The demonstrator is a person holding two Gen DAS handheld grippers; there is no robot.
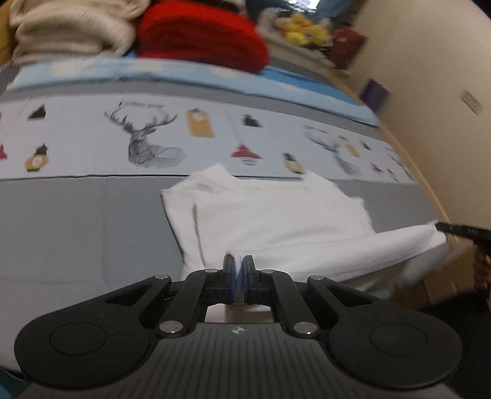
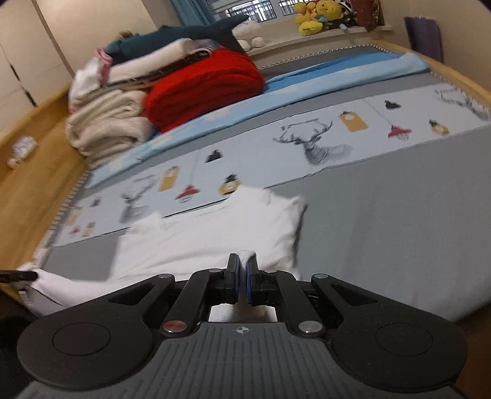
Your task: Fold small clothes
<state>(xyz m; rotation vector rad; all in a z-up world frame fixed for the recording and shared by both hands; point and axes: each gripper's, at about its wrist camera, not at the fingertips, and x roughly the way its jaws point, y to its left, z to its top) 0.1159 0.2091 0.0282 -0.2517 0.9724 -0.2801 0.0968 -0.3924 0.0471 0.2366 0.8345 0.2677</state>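
Here, nearest, left gripper (image 1: pixel 238 264) clamped on a bunched fold of the white shirt (image 1: pixel 276 214), cloth pinched tight between the blue pads; likewise right gripper (image 2: pixel 244 264) closed on another fold of the same shirt (image 2: pixel 208 236). Near edge of the shirt lifted between the two grips, far part with collar lying flat on the grey sheet (image 1: pixel 76 221), collar end touching the printed band. Seen from the left wrist, right gripper's black fingertip (image 1: pixel 460 231) at the shirt's stretched corner, close to the wooden bed edge (image 1: pixel 429 196); seen from the right wrist, left gripper's tip (image 2: pixel 18 275) at the opposite corner, near the other edge of the bed. Open grey sheet (image 2: pixel 383 230) wide and bare to the outer side of the right gripper. Just beyond the shirt, a pale band (image 1: pixel 92 138) printed with deer heads and lamps, lying flat. Farther back, a blue blanket (image 2: pixel 337 76) across the bed, then a red knit throw (image 2: pixel 205 89) beside stacked cream blankets (image 2: pixel 104 125), with a dark plush shark (image 2: pixel 190 33) on top. Farthest, yellow plush toys (image 2: pixel 319 15) on the sill under the window, cream wall (image 1: pixel 429 61) close along the bed's side, wooden floor (image 2: pixel 30 172) past the other side
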